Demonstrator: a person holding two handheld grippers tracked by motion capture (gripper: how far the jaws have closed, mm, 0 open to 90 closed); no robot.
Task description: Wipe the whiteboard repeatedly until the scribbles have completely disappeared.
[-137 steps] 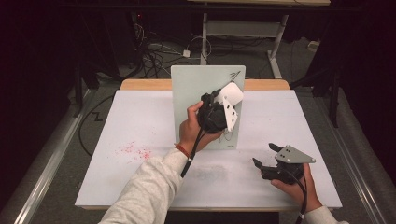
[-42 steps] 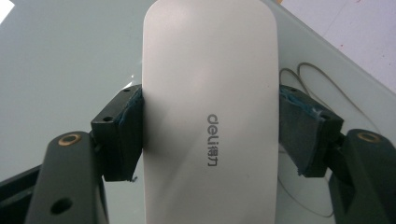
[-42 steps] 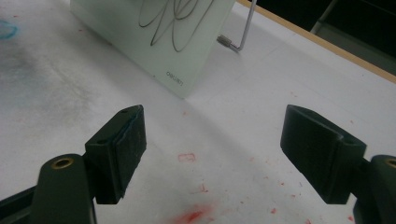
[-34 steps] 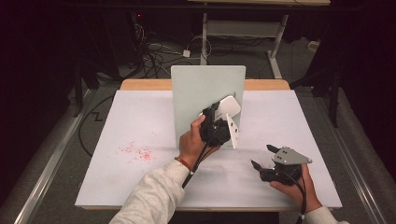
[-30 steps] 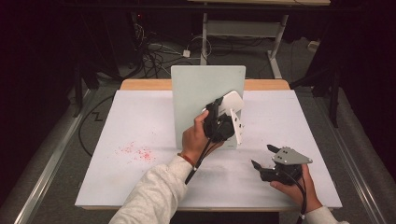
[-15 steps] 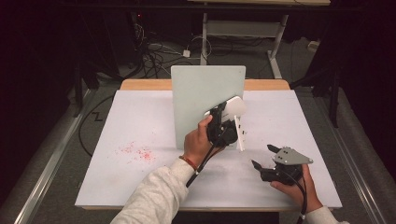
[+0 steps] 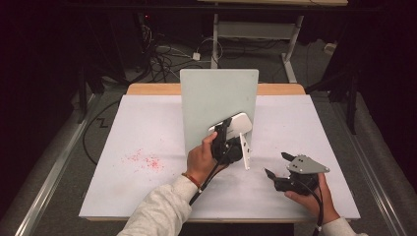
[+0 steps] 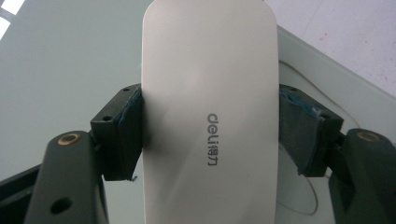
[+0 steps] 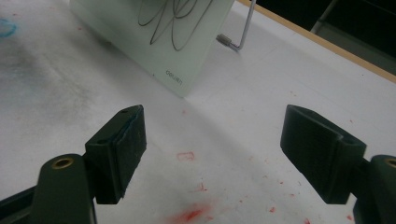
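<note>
Left gripper clenched across the white eraser, 2 pads pinching its long sides, logo side facing the camera. Held against the lower right part of the upright pale-green board, near the middle of the white table. Right gripper released, jaws spread wide, resting low on the table well to the right of the board and grasping nothing.

Biggest risk, judged from the layout: tipping or skidding the board. Propped only on a thin wire stand, with no second tool bracing it. Pushing hard with the eraser, especially high up, likely to shove it backwards or fold the stand.

Next: losing the eraser. Smooth rounded shell, gripped at 1 narrow band near its middle. Dragging sideways under pressure could twist it between the pads or pop it out.

Smaller: wiping with the eraser tilted, so only 1 edge touches. Would leave streaks of the black scribble behind. Cannot tell how flat the contact is.

Smallest: smearing the red specks on the table if the trailing cable drags through them.
</note>
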